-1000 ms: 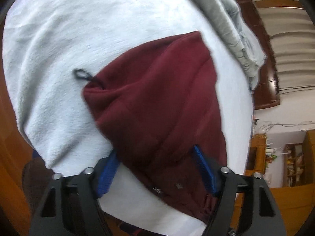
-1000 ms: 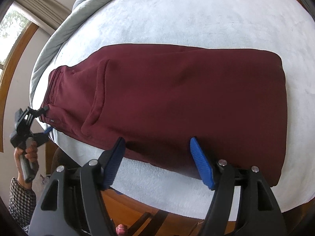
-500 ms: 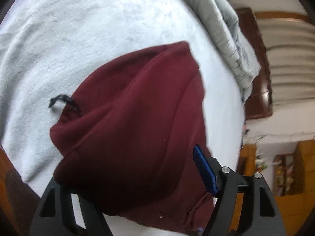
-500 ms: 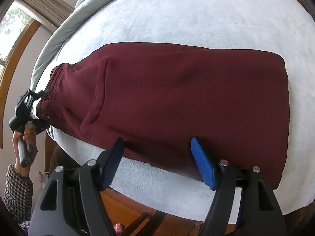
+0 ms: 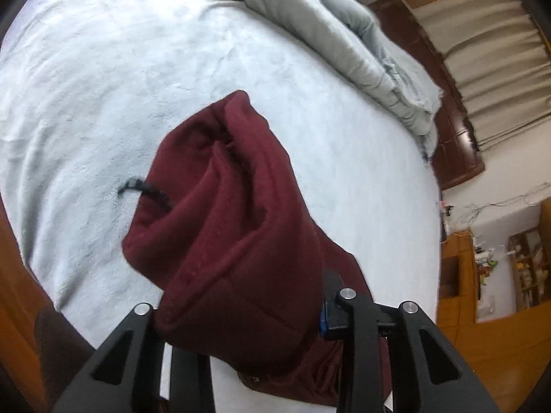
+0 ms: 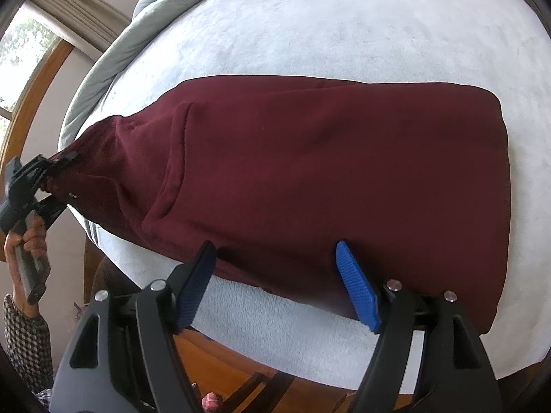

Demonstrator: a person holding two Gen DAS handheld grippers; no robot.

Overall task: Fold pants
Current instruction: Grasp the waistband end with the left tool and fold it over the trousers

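Observation:
The dark red pants (image 6: 327,172) lie lengthwise on a pale fluffy blanket (image 6: 344,27). Their waist end (image 5: 234,241) is bunched up and raised off the blanket, with a black drawstring (image 5: 144,189) hanging out. My left gripper (image 5: 237,313) is closing on that waist end, and the cloth fills the gap between its jaws. In the right wrist view the left gripper (image 6: 51,168) pulls the waist up at the far left, held by a person's hand (image 6: 27,241). My right gripper (image 6: 275,246) stands open over the pants' near edge, its blue pads (image 6: 358,292) apart.
A rolled grey duvet (image 5: 344,41) lies along the far side of the bed, against a dark headboard (image 5: 447,130). The wooden bed frame (image 6: 241,361) runs under the near edge. Curtains and a window are at the left in the right wrist view.
The left gripper's jaws have come together on the waist end and lifted it, so the cloth now bunches up. The right gripper has stayed where it was, still open.

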